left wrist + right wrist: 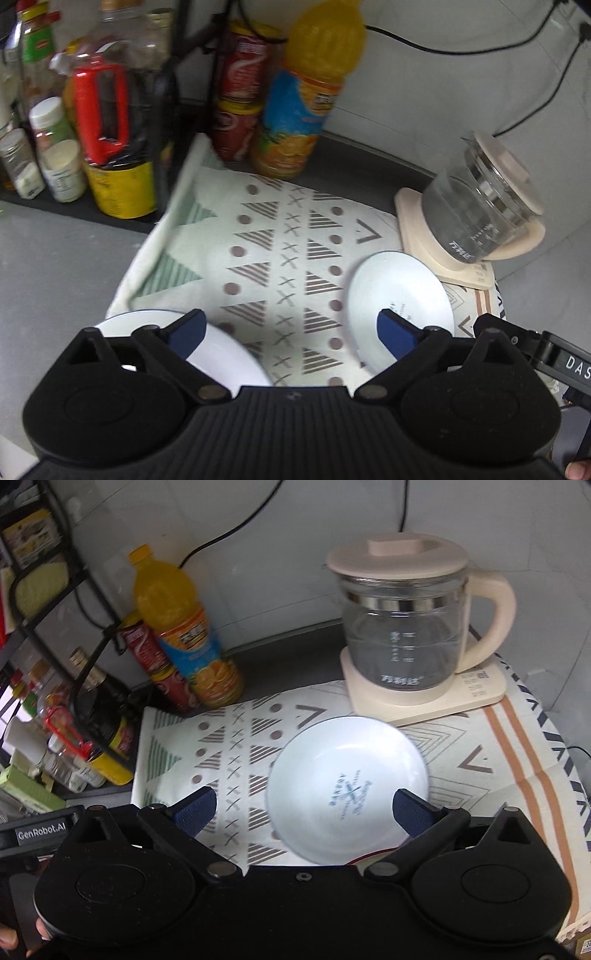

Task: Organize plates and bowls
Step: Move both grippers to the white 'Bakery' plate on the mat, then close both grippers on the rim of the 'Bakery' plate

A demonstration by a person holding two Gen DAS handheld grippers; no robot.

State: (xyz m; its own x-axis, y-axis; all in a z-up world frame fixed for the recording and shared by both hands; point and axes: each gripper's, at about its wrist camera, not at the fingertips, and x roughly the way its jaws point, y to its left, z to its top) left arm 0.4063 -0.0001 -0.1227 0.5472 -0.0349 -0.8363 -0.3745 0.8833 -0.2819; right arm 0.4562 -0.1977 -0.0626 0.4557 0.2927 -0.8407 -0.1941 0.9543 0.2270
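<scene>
Left wrist view: claw [291,332] body hides much of plate [229,354].

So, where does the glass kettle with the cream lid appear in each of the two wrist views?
Left wrist view: the glass kettle is at the right edge, middle height, leaning in the fisheye picture, on its cream base.
Right wrist view: the glass kettle is upper right, upright, its handle to the right.
Shared landmark: the orange juice bottle stands to the left of the kettle in both views.
</scene>
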